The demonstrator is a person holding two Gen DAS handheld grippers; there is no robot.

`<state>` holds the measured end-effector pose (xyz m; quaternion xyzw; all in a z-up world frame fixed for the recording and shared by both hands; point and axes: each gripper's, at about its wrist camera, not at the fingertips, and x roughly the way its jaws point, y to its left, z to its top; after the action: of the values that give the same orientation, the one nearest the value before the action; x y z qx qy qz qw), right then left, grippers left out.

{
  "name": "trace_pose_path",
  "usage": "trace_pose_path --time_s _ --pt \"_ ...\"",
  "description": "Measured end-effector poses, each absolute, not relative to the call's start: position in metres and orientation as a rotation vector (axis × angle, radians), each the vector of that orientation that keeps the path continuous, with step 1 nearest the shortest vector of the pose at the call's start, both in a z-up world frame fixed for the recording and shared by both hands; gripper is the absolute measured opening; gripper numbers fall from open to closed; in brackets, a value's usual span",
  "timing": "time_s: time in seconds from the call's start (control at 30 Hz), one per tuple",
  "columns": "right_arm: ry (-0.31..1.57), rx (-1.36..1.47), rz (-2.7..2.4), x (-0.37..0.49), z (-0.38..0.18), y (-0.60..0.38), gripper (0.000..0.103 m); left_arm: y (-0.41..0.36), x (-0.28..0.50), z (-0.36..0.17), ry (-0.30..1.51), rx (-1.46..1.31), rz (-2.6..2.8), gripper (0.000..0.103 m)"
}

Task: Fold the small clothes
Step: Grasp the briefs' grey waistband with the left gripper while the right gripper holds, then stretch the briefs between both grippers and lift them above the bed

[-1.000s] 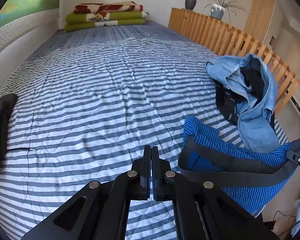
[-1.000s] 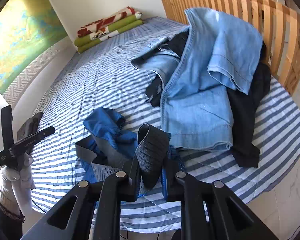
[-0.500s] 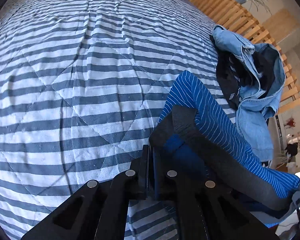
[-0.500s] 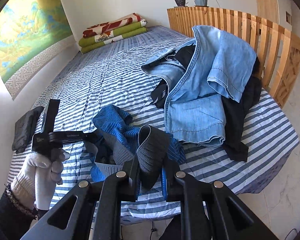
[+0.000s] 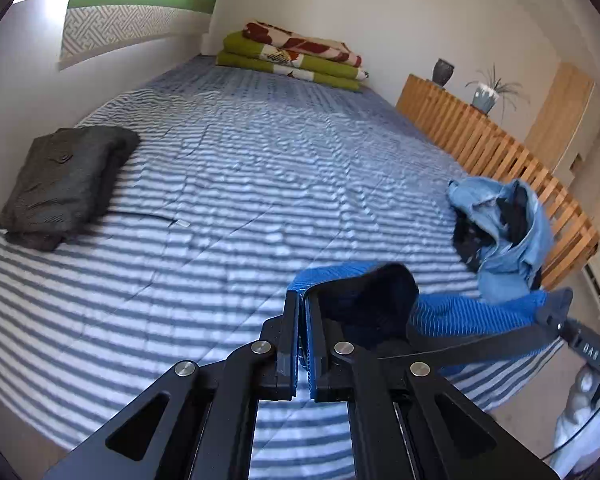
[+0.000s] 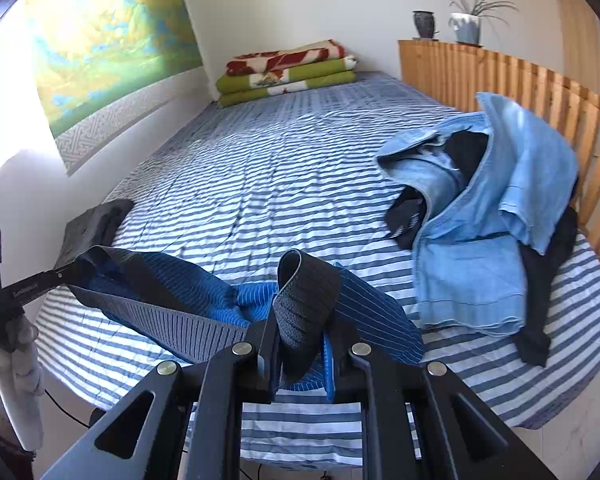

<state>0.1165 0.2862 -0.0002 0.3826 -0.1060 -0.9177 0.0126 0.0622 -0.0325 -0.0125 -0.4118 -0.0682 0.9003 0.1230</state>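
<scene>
While you hold the blue striped underwear (image 6: 204,304) stretched above the bed (image 5: 240,184):
Left gripper (image 5: 302,344): clamped on waistband.
Right gripper (image 6: 300,352): clamped on waistband — a thin bite could slip under tension.

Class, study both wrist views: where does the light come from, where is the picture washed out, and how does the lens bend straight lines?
Right wrist view: glare from the left bleaches the wall hanging; the wooden rail bows with fisheye distortion. Left wrist view: a bright patch at upper left, softer light on the striped bedspread, whose stripes curve; dark vignette at the corners.
</scene>
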Motion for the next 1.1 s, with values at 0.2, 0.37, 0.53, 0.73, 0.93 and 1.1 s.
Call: trace_pose_path --time_s 0.2,0.37,0.53,0.73,0.93,1.1 --pt "-0.303 1.453 -2.709 0.120 -0.072 0.264 0.014 -0.055 0.094 -0.081 0.041 -1.446 2.550 0.009" --pt "-0.447 1.595 -2.613 0.150 -0.109 0.286 0.019 -0.033 0.101 -0.094 0.123 -1.386 2.495 0.027" --pt "-0.461 1.559 -2.659 0.177 -0.102 0.302 0.033 0.002 0.092 -0.085 0.287 -1.326 2.521 0.050" --pt "-0.352 1.509 -2.733 0.186 -0.087 0.311 0.034 -0.001 0.075 -0.086 0.231 -1.352 2.522 0.054" --pt "-0.198 1.468 -2.682 0.186 -0.085 0.299 0.042 -0.004 0.072 -0.102 0.192 -1.413 2.496 0.054" --pt "0.166 1.468 -2.655 0.185 -0.095 0.268 0.044 -0.001 0.064 -0.113 0.163 -1.434 2.470 0.054"
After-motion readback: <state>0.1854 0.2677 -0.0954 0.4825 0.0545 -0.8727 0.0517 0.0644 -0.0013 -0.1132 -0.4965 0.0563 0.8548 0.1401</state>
